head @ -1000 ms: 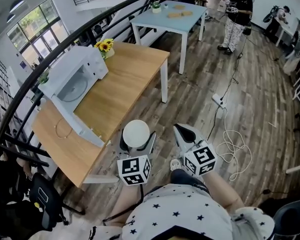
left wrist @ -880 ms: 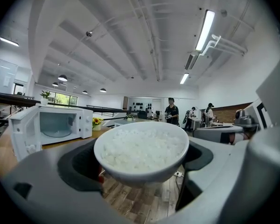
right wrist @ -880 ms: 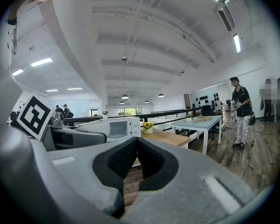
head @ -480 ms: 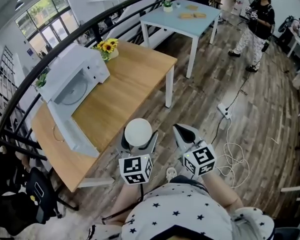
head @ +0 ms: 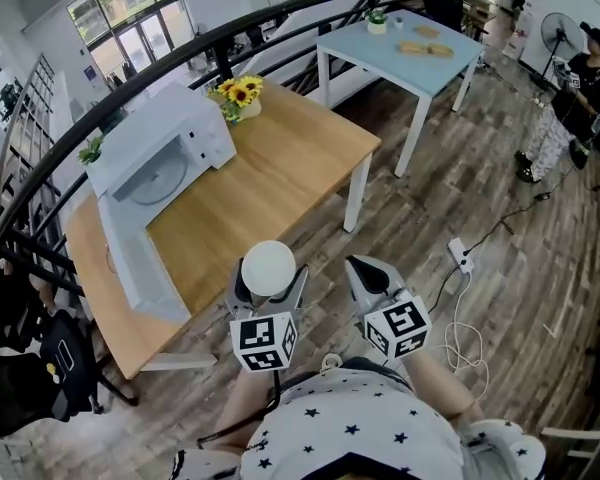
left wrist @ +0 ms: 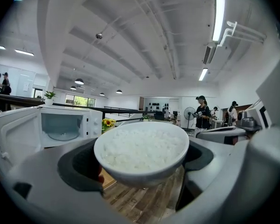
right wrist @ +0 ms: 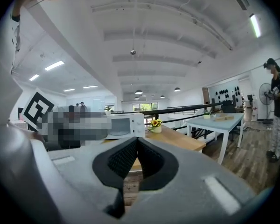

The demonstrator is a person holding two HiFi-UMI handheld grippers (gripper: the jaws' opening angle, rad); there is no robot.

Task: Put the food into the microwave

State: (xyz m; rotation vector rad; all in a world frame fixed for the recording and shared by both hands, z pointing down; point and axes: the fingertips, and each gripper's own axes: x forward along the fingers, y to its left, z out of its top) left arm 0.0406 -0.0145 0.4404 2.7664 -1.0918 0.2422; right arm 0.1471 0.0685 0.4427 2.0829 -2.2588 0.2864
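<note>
Grips a white round bowl of cooked rice (left wrist: 142, 149) in the left tool (head: 268, 286), over the wooden plank floor (head: 430, 208). Right tool (head: 366, 274) just beside, jaws pressed together, empty. Ahead-left, well apart: white microwave (head: 165, 148), door open, on light wooden worktop (head: 280, 163).

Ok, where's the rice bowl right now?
Head view, lower centre: the rice bowl sits in the left gripper's jaws, by the wooden table's near edge, short of the open microwave on that table's left.
</note>
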